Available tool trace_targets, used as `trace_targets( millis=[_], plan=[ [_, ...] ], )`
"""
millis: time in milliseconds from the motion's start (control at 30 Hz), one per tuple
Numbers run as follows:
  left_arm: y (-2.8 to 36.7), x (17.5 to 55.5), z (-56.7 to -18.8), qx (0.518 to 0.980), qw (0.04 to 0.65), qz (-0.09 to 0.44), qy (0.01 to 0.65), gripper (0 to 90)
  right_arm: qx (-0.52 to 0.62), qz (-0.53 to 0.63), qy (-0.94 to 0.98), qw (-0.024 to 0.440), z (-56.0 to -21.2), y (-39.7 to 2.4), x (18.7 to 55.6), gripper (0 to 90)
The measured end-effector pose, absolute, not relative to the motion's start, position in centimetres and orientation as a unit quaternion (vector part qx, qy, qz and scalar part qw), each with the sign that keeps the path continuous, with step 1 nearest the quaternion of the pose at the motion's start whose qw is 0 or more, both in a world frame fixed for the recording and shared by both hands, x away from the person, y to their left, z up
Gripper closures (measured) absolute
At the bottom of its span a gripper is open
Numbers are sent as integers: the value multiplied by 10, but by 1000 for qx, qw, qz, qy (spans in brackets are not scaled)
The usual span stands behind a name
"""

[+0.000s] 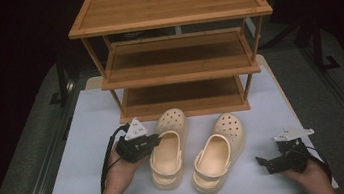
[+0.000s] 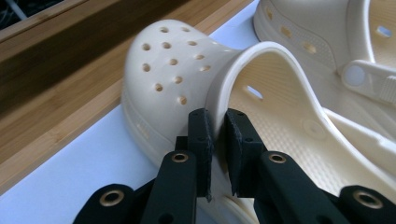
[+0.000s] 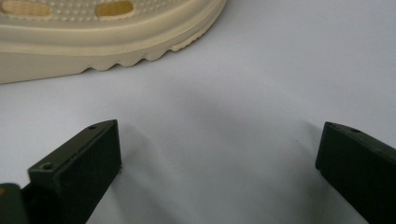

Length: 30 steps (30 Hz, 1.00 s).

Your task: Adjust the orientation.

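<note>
A: Surface, room?
B: White table [image 1: 96, 187], three-tier bamboo rack [image 1: 174, 51] at the back edge, dark room, grey floor.
A: Left gripper [image 2: 217, 135]?
B: Jaws pinched on the left clog's [image 2: 187, 79] side rim. The clog sat on the table before the rack, beside the right clog [image 1: 218, 154].
A: Right gripper [image 3: 219, 163]?
B: Jaws wide apart, empty, over bare table near the right clog's sole.

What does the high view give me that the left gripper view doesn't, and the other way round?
High view alone: the whole three-tier wooden rack, both clogs side by side, and the right tongs open on the table, apart from the right clog. Left gripper view alone: the pads pinching the left clog's collar rim, one inside, one outside. Shared: the left tongs at that clog, and the rack's bottom board.
</note>
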<state>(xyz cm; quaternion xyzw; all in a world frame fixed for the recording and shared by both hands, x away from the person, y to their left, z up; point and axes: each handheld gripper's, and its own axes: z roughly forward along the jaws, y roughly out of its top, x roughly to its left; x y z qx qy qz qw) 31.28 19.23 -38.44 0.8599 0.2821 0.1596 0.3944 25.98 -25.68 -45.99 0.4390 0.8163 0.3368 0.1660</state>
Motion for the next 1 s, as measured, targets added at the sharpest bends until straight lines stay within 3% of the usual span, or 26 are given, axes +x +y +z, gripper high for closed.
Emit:
trace_targets(
  millis=[467,1000],
  plan=[
    [216,313,-376,856,401,168,280,841,439,337,816,166,-460,-257,260,0],
    [282,307,-368,843,401,202,296,843,439,337,816,166,-460,-257,260,0]
  ],
)
